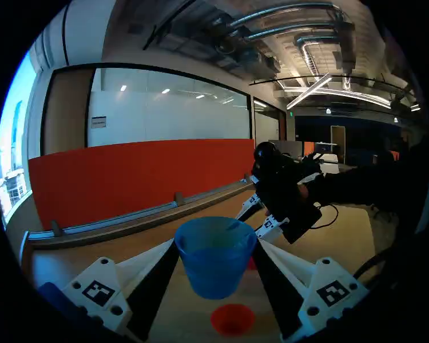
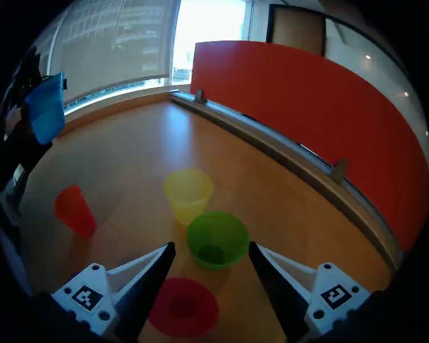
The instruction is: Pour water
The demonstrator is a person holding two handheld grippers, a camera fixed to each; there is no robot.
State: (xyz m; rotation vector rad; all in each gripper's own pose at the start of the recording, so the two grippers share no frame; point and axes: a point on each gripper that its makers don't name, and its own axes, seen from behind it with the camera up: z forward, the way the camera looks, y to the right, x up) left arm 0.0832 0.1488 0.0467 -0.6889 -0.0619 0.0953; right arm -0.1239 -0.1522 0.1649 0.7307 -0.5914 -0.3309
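Note:
My left gripper [image 1: 214, 251] is shut on a translucent blue cup [image 1: 215, 260], held upright well above the table; whether it holds water I cannot tell. The same blue cup [image 2: 46, 108] hangs at the far left of the right gripper view. My right gripper [image 2: 210, 248] is open and looks down on a green cup [image 2: 217, 239] that stands on the table in line with the gap between its fingers, with a gap showing at the left finger. In the left gripper view, the right gripper [image 1: 260, 216] hovers beyond the blue cup, held by a hand.
On the wooden table [image 2: 128, 148] stand a yellow cup [image 2: 187, 193] just beyond the green one, an orange-red cup [image 2: 74, 210] to the left and a red cup [image 2: 183, 306] nearest me. A rail and red partition [image 2: 306, 97] border the table's far edge.

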